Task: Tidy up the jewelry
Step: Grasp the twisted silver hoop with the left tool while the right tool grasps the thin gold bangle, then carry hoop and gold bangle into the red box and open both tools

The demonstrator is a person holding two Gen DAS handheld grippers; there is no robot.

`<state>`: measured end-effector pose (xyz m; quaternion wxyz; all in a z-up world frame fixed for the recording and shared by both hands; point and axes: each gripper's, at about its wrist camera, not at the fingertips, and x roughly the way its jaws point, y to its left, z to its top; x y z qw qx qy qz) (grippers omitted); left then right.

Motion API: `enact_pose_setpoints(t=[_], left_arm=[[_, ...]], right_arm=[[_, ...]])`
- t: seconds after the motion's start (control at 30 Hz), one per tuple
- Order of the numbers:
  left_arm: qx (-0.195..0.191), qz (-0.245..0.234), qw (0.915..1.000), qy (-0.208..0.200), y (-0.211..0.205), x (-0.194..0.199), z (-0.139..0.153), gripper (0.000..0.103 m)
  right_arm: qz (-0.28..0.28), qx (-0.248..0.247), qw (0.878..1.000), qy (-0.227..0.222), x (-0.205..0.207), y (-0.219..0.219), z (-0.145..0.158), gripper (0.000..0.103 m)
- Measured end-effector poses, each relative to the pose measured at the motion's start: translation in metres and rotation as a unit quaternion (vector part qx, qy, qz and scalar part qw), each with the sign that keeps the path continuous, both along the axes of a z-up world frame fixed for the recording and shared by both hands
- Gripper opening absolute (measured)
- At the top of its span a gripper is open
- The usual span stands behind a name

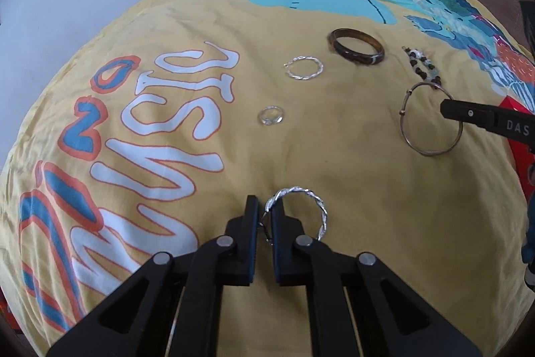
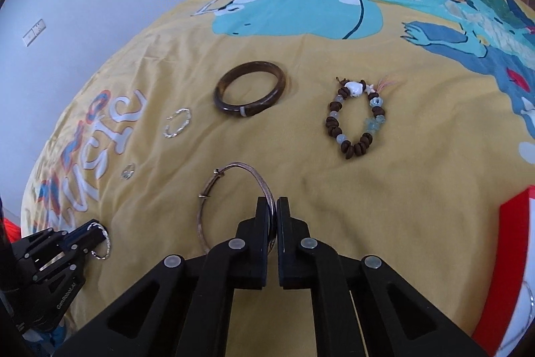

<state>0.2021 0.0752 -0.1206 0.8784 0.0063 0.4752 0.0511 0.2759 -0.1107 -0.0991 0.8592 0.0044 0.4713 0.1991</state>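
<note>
On a yellow printed bedspread point(image 1: 301, 129), the left gripper point(image 1: 264, 216) was clamped on a twisted silver bangle point(image 1: 317, 203); the right gripper point(image 2: 277, 213) pinched a thin bronze bangle point(image 2: 214, 186) beside it.

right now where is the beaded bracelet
In the right wrist view the beaded bracelet lies flat on the yellow bedspread, right of the dark brown bangle and beyond the right gripper.

Yellow bedspread point(image 2: 334, 206) with white, blue and orange letters, dark brown bangle point(image 2: 249, 92) with a white stripe, brown and pale blue bead bracelet point(image 2: 356, 119), shiny silver twisted ring point(image 1: 302, 67), maybe bronze thin bangle point(image 1: 431, 119)
</note>
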Motion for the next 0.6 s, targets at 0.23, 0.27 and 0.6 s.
enact_pose_setpoints(t=[0.23, 0.27, 0.6], left_arm=[[-0.012, 0.0, 0.9997, -0.02, -0.009, -0.028, 0.036, 0.007], [-0.014, -0.001, 0.9996, -0.024, -0.011, -0.033, 0.043, 0.007], [-0.035, -0.034, 0.9957, -0.079, -0.049, -0.085, 0.114, 0.007]], right_arm=[[-0.001, 0.002, 1.0, -0.029, -0.044, -0.001, 0.049, 0.005], [-0.002, 0.003, 0.999, -0.034, -0.05, -0.001, 0.057, 0.005], [-0.027, 0.006, 0.995, -0.099, -0.129, -0.04, 0.139, 0.005]])
